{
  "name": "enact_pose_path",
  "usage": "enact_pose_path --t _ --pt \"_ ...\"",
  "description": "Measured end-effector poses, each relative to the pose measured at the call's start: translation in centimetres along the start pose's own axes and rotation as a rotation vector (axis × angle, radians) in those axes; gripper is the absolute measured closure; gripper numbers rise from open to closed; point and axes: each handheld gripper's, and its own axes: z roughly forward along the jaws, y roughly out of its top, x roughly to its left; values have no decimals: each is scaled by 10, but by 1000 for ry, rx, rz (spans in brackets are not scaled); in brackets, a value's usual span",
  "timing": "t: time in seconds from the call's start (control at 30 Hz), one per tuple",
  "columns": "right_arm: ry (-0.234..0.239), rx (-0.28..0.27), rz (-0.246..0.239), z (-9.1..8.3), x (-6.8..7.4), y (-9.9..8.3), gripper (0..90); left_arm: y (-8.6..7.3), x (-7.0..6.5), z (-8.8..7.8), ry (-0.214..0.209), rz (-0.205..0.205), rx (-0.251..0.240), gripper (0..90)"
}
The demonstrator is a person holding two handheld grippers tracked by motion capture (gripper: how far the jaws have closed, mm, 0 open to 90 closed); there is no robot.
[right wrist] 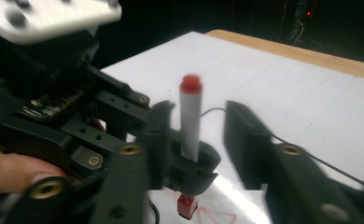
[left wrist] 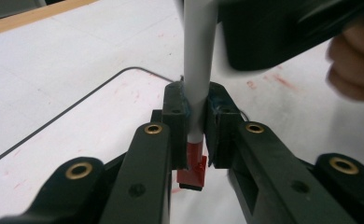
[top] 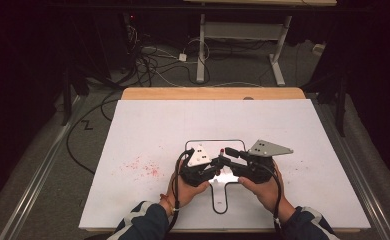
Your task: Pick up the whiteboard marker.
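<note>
A white marker (left wrist: 199, 56) with red ends stands upright over the white board (top: 148, 125). My left gripper (left wrist: 198, 100) is shut on its lower barrel, just above the red tip (left wrist: 193, 170). In the right gripper view the marker (right wrist: 190, 121) rises between my right gripper's (right wrist: 201, 135) jaws, which stand open, with gaps on both sides of the barrel. In the high view the left gripper (top: 214, 164) and right gripper (top: 229, 154) meet nose to nose near the board's front, each held by a hand.
A thin black outline (top: 218, 202) is drawn on the board beneath the grippers. Red ink specks (top: 143, 167) lie to its left and red scribbles (right wrist: 215, 217) under the marker. A wooden table edge (top: 213, 93) runs behind the board. Cables and a desk frame (top: 243, 30) sit on the floor beyond.
</note>
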Motion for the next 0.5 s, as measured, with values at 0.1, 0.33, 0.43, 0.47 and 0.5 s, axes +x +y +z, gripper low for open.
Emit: enact_pose_path --t 0.1,0.33,0.43,0.47,0.5 --pt "-23 0 -30 -9 -3 -3 501 -8 9 0 -4 11 3 785" --pt "-39 -3 -86 -37 -10 -18 471 -20 20 3 -28 20 -9 786" --pt "-46 1 -93 -45 -11 -22 468 -20 21 3 -33 48 -4 787" --pt "-51 13 -106 -49 -12 -24 462 -20 21 2 -40 61 4 787" --pt "-68 24 -122 -55 -13 -29 459 -20 22 0 -43 72 12 788"
